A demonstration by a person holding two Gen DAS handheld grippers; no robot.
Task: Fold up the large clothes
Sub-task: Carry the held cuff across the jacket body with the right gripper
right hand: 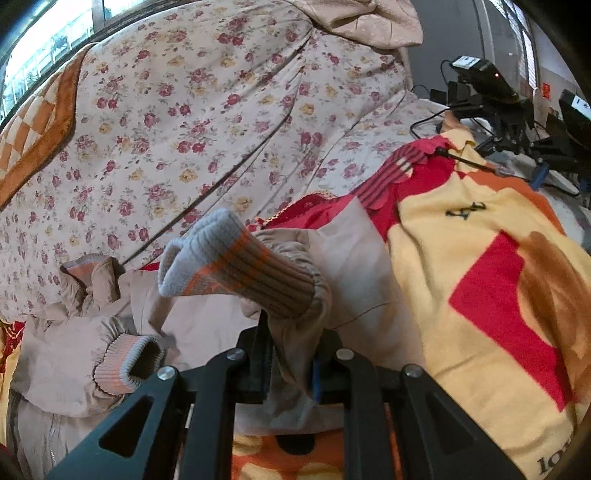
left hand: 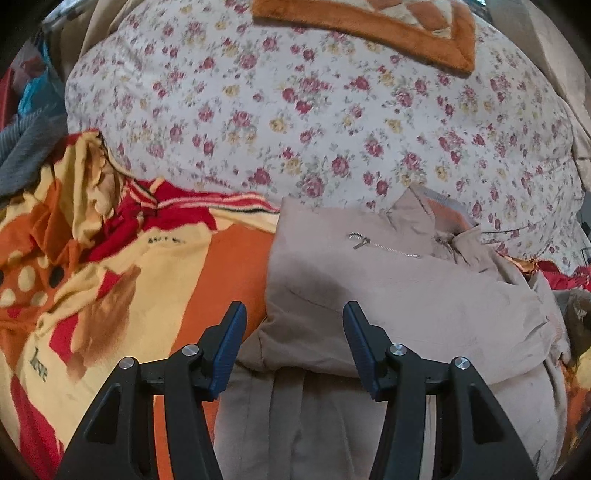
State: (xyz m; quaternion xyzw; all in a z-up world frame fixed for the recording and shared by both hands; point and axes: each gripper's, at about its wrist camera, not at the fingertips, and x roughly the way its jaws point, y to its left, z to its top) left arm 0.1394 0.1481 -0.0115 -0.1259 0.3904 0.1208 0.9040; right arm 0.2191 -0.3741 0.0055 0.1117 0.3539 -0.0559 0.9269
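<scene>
A beige zip jacket (left hand: 406,295) lies partly folded on the bed, its silver zipper (left hand: 384,247) and collar toward the floral quilt. My left gripper (left hand: 293,314) hovers over the jacket's near left edge, blue pads (left hand: 231,343) apart, nothing pinched between them. In the right wrist view my right gripper (right hand: 291,350) is shut on one jacket sleeve (right hand: 295,332) just behind its ribbed cuff. That grey, orange and brown cuff (right hand: 229,258) sticks up past the fingers. The other cuff (right hand: 125,365) rests on the jacket body (right hand: 55,354) to the lower left.
Under the jacket lies a yellow, orange and red blanket (left hand: 110,277) (right hand: 480,258). A bulky floral quilt (left hand: 295,110) (right hand: 184,129) rises behind, with an orange plush blanket (left hand: 369,22) on top. Grey cloth (left hand: 26,147) sits far left. Black devices with cables (right hand: 487,85) stand at the right.
</scene>
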